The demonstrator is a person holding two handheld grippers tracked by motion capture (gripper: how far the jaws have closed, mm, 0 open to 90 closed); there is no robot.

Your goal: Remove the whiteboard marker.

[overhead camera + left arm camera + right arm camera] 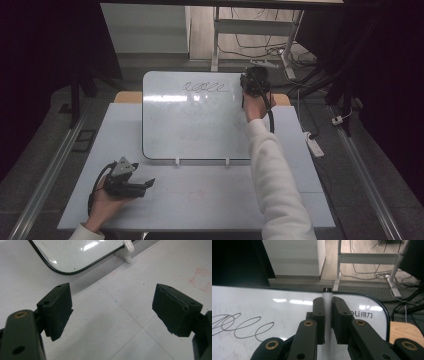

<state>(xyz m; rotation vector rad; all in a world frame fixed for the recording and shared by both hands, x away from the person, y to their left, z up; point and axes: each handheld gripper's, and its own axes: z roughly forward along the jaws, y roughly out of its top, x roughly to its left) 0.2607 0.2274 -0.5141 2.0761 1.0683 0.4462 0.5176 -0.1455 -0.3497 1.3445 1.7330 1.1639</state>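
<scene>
A whiteboard (pixel 195 125) stands tilted on the white table (pixel 200 200), with looping black scribbles (pixel 202 87) along its top. My right gripper (pixel 254 82) is at the board's upper right corner, shut on a white marker (pixel 327 298) whose dark end pokes up between the jaws. In the right gripper view the scribbles (pixel 239 326) lie to the left of the jaws on the whiteboard (pixel 287 310). My left gripper (pixel 142 185) rests low on the table at front left, open and holding nothing; its view shows the whiteboard's lower corner (pixel 75 252) ahead.
Two white clips (pixel 176 161) hold the board's bottom edge; one such clip (pixel 128 248) appears in the left gripper view. Faint red marks (pixel 201 280) are on the table. Desk legs and cables (pixel 260 47) lie on the floor beyond. A power strip (pixel 315 145) sits right of the table.
</scene>
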